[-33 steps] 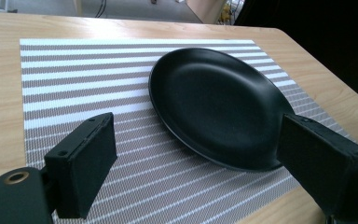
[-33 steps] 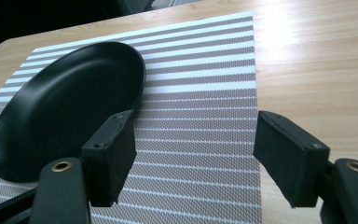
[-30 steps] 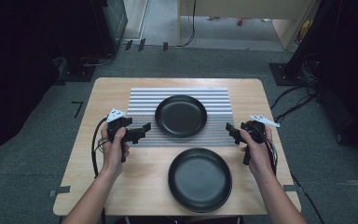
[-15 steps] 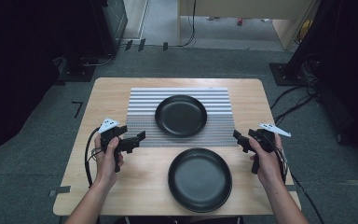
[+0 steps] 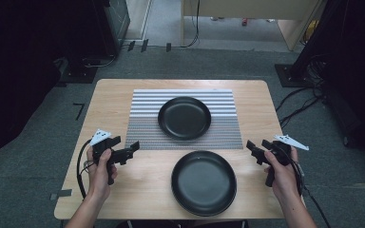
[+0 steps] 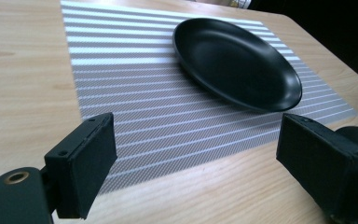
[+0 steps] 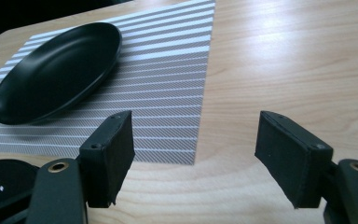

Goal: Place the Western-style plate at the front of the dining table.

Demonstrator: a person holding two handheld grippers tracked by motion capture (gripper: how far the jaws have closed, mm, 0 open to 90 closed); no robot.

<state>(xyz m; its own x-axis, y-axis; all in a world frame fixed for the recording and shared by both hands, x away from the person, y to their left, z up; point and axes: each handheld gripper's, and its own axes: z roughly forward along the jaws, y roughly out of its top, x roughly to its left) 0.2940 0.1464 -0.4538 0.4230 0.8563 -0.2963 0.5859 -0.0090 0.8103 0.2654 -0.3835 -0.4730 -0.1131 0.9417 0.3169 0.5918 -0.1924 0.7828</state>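
Open tongs [image 5: 134, 147] [image 5: 253, 148] apart, near plate [image 5: 203, 182] between

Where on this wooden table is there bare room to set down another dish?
Free: the bare wood left of the striped grey placemat, and the strip to its right. Crowded: the middle, where one round black plate sits on the mat and another lies at the near edge.

Both grippers' [image 5: 132, 148] [image 5: 255, 148] jaws wide apart, empty
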